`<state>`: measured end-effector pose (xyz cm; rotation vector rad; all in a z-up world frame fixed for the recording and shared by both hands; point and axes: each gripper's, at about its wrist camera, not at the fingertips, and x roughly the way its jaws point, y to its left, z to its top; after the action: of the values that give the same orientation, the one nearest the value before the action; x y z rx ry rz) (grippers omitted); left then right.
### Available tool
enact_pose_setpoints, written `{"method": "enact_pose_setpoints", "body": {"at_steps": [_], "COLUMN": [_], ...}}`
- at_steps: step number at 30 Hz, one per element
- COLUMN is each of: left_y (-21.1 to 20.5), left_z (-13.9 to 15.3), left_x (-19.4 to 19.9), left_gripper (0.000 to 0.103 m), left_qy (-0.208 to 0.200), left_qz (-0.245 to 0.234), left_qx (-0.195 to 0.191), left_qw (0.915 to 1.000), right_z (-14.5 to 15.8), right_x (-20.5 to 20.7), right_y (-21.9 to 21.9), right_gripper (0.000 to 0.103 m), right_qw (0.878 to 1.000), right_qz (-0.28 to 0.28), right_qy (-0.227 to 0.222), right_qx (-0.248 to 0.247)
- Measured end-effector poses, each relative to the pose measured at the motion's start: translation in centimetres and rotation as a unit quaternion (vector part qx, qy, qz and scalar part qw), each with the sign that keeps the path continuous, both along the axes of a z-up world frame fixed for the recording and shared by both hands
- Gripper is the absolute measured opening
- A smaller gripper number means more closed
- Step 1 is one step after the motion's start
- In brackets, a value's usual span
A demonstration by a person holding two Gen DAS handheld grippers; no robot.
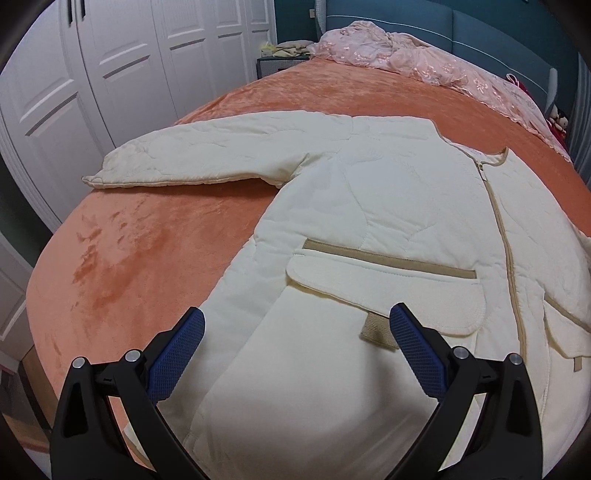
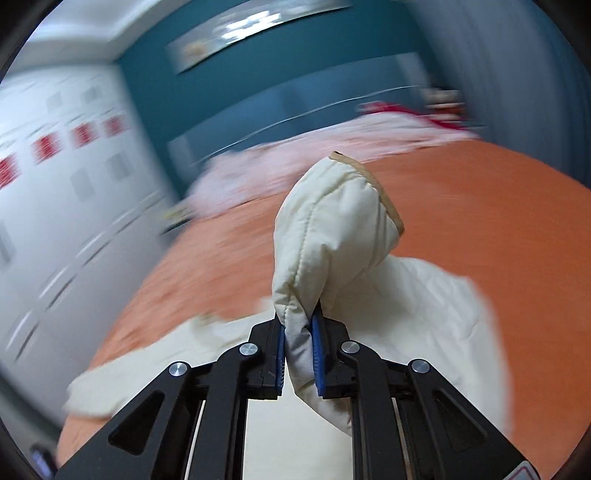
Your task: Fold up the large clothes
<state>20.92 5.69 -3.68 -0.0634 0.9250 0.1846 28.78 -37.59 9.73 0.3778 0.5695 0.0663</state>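
A cream quilted jacket (image 1: 388, 206) with tan zipper and pocket trim lies front up on the orange bedspread (image 1: 147, 251). Its left sleeve (image 1: 207, 155) stretches out flat to the left. My left gripper (image 1: 297, 332) is open and empty, hovering over the jacket's lower hem near the left pocket flap (image 1: 391, 295). My right gripper (image 2: 298, 347) is shut on a cream sleeve end with a tan cuff (image 2: 332, 236), holding it raised above the jacket body (image 2: 424, 317). The right wrist view is motion-blurred.
A pink crumpled quilt (image 1: 413, 59) lies at the head of the bed against a teal headboard (image 1: 461, 26). White wardrobe doors (image 1: 110, 66) stand to the left. The bed's edge (image 1: 40, 302) curves at the lower left.
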Motion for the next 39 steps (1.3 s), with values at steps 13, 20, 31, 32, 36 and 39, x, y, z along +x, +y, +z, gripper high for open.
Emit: {"method": "enact_pose_setpoints", "body": {"at_steps": [13, 20, 31, 32, 36, 39], "left_y": [2.4, -1.0, -1.9, -2.0, -2.7, -3.4], "left_z": [1.7, -2.8, 1.4, 2.5, 1.9, -2.8], "left_x": [5.5, 10.4, 13.8, 13.7, 13.8, 14.0], "left_gripper": [0.098, 0.098, 0.005, 0.005, 0.005, 0.006], "left_qy": [-0.018, 0.041, -0.011, -0.030, -0.027, 0.034], "left_qz": [-0.015, 0.001, -0.030, -0.037, -0.049, -0.045], "left_qx": [-0.204, -0.306, -0.253, -0.236, -0.178, -0.157], "left_qw": [0.9787, 0.9513, 0.9670, 0.9706, 0.9824, 0.9860], "right_z": [-7.6, -13.1, -13.1, -11.2, -11.1, -16.6], "right_x": [-3.3, -6.8, -2.4, -2.6, -2.4, -2.0], "right_y": [14.2, 1.0, -3.8, -3.1, -1.4, -1.9], "right_gripper": [0.062, 0.064, 0.011, 0.011, 0.010, 0.010], "right_qw": [0.990, 0.979, 0.967, 0.975, 0.989, 0.975], "right_qz": [0.111, -0.070, -0.117, -0.106, -0.087, -0.102], "right_qy": [0.077, 0.146, 0.102, 0.072, 0.085, 0.171], "right_qx": [0.036, 0.124, 0.201, 0.182, 0.086, 0.094]}}
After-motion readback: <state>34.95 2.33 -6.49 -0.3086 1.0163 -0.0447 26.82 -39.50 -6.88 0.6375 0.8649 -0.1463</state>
